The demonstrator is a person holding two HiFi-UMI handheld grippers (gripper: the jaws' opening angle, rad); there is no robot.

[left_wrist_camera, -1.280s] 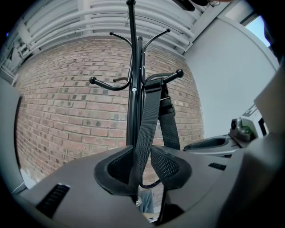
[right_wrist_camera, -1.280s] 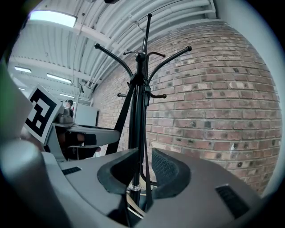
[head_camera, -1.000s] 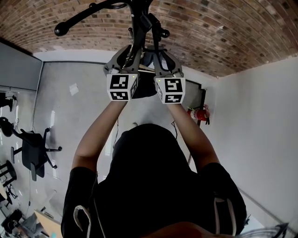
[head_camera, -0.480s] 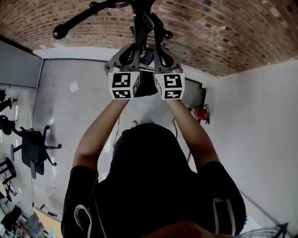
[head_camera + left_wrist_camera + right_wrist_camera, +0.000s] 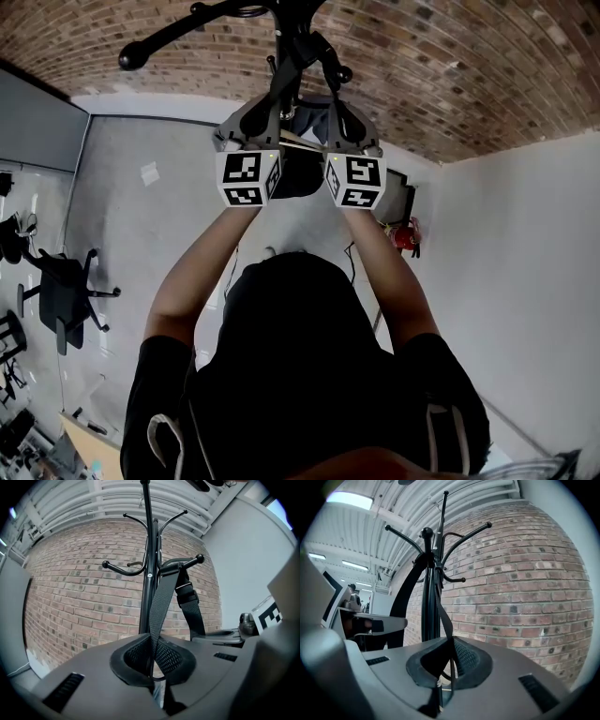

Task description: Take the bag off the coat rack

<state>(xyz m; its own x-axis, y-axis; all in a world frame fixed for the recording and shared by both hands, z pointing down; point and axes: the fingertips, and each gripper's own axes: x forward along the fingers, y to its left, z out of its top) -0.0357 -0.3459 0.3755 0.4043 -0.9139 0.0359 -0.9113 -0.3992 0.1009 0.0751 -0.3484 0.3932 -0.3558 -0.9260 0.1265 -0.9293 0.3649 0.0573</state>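
Bag strap [image 5: 164, 602] hangs from the coat rack [image 5: 147, 527], pinched in the closed jaws of left gripper [image 5: 157, 665] and right gripper [image 5: 443, 665].

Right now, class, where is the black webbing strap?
Left gripper view: the strap hangs from the black metal coat rack's right-hand hook, down into the left gripper.

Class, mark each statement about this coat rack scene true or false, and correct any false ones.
1. The left gripper is shut on the bag strap. True.
2. The right gripper is open and empty. False: its jaws are shut on a bag strap too.
3. The bag strap is off the coat rack. False: it hangs over a hook.
4. A brick wall stands behind the coat rack. True.
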